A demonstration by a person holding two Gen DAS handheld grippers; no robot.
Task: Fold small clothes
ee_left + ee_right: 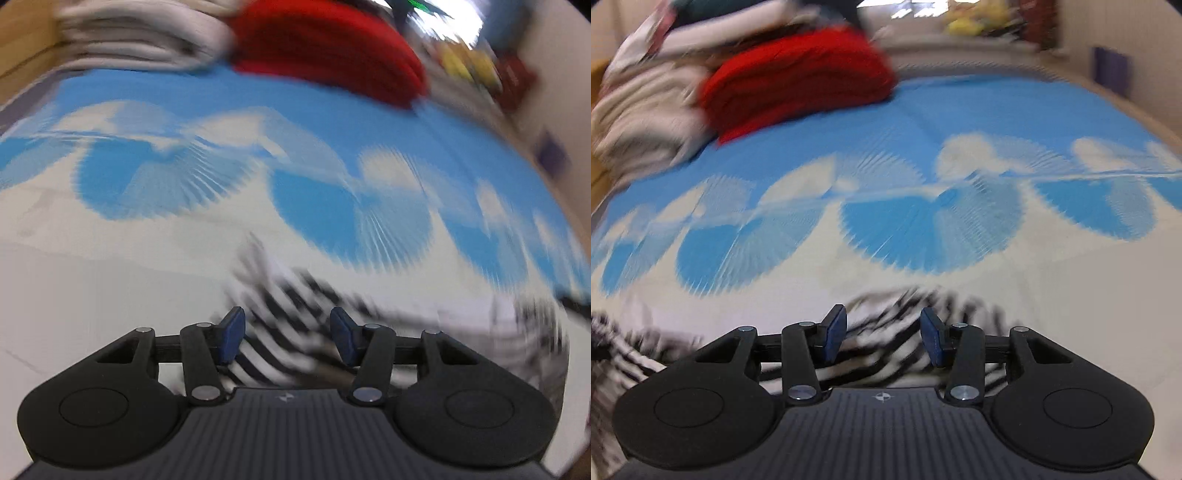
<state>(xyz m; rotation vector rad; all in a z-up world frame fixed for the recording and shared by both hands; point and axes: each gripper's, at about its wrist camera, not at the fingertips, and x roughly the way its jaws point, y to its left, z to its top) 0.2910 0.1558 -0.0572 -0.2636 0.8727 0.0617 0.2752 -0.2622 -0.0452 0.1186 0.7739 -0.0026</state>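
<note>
A black-and-white striped garment (284,291) lies crumpled on the blue-and-white patterned sheet (258,107), right under my left gripper (286,314). Its blue pads (232,332) stand well apart, with striped cloth showing in the gap and no pad pressing on it. The right wrist view shows the same striped garment (905,299) spreading away to the left below my right gripper (882,312). That gripper is open too, and its pads (932,339) are clear of the cloth. Both views are smeared by motion blur.
A folded red garment (332,48) (798,81) and a stack of folded white clothes (140,37) (646,110) sit at the far side of the sheet (960,110). A wooden edge (22,44) borders the far left. Yellow items (461,62) lie beyond.
</note>
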